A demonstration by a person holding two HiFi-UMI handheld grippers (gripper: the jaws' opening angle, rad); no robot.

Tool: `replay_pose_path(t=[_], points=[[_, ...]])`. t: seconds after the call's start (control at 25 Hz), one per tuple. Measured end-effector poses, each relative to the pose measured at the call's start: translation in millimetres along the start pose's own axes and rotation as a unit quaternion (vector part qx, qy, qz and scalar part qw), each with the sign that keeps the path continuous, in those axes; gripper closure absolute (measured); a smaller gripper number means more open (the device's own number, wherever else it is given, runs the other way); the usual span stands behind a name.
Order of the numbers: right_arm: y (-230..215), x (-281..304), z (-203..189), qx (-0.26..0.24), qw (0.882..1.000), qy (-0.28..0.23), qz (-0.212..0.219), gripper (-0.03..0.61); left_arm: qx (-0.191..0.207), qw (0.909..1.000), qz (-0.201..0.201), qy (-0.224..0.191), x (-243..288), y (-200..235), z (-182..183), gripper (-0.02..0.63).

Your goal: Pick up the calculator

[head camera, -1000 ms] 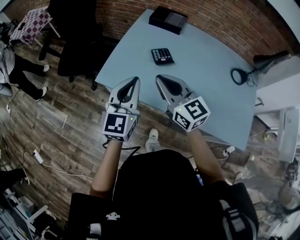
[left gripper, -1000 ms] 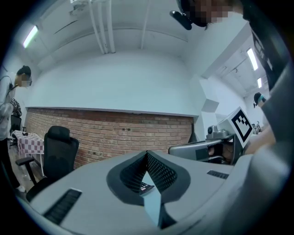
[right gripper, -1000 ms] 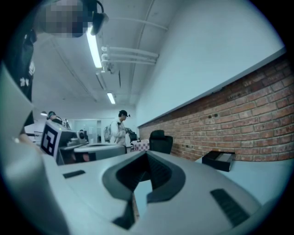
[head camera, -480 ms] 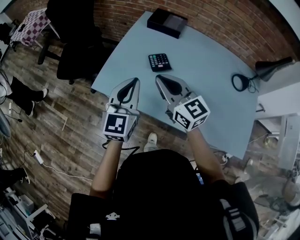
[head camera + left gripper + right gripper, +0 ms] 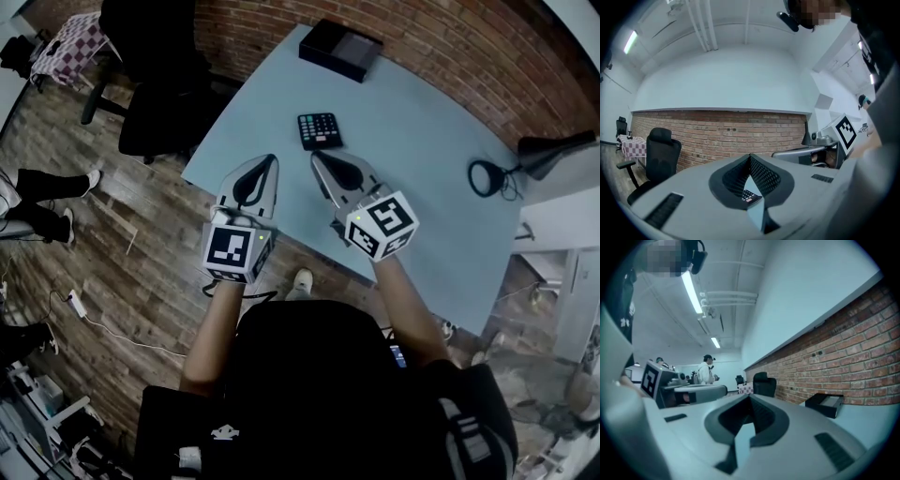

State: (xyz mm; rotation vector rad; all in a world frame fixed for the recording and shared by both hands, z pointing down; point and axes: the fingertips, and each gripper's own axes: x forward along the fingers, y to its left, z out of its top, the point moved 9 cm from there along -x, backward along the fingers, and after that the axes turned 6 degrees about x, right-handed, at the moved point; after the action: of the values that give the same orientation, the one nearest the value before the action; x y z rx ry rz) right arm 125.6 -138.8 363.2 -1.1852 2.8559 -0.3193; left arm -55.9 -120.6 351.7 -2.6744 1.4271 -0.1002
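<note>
While viewing from the head camera, logged grey table (image 5: pixel 422 187) first. Noted black office chair (image 5: pixel 155 84) at 10 o'clock, off the table. Found left gripper (image 5: pixel 270 159) and right gripper (image 5: pixel 317 156) side by side over near edge, fingers of each pressed together, nothing pinched. Marked black box (image 5: pixel 339 49) at far edge, 12 o'clock. Located calculator (image 5: pixel 320 130) flat on table, 12 o'clock of right gripper's tips, apart from both.
</note>
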Motion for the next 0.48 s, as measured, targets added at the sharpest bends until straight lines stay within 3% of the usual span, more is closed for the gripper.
replay_pose_path(t=[0.48], points=[[-25.2,-12.6,-3.6,0.019,1.0,-0.001,0.002,0.575,0.003,0.9996,0.015,0.025,10.1,-14.5,2.5,0.61]])
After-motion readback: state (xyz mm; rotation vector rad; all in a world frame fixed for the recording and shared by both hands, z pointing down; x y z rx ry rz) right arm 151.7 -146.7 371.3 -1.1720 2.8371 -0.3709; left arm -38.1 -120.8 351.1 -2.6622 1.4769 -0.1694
